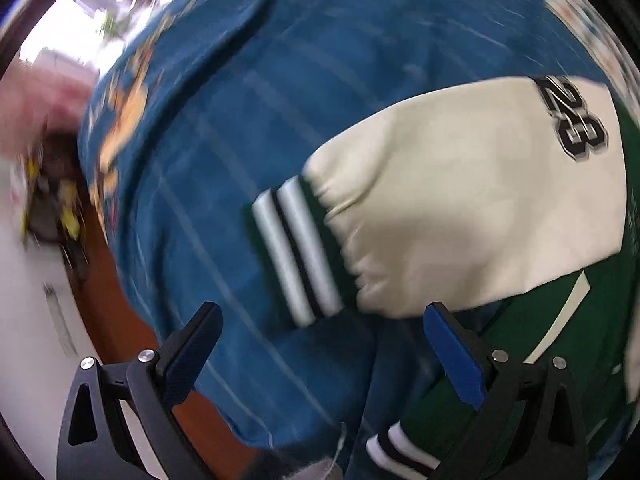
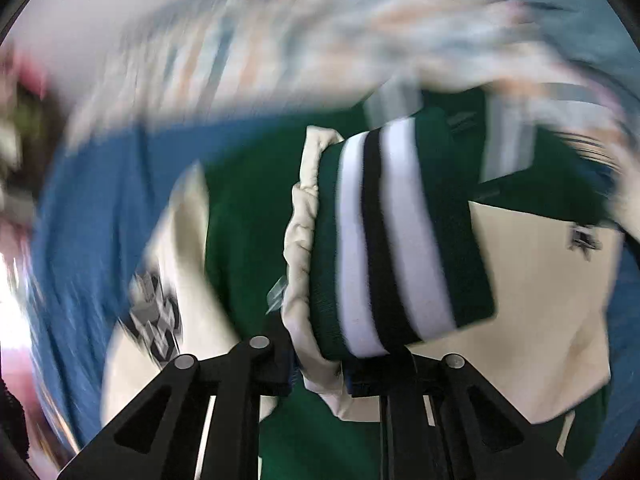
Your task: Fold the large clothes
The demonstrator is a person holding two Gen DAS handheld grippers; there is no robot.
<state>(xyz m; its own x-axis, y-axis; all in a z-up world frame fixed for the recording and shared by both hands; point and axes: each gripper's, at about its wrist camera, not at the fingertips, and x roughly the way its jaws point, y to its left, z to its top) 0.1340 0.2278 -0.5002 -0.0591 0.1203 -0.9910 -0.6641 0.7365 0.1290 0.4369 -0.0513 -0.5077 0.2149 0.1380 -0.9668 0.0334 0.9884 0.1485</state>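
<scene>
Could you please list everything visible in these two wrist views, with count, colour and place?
varsity jacket: one, green body, spread on the blue cover.
cream sleeve: one, number 28 near its shoulder, lying flat ahead of the left tongs.
striped cuff: one, green with white and black bands, lifted above the jacket in the right wrist view.
blue cover: one, blue with patterned edge, beneath the jacket.
background clutter: too blurred to identify, far left.
left tongs: open, holding nothing, over the cover.
right tongs: closed on the gathered cream sleeve end beside the striped cuff.
</scene>
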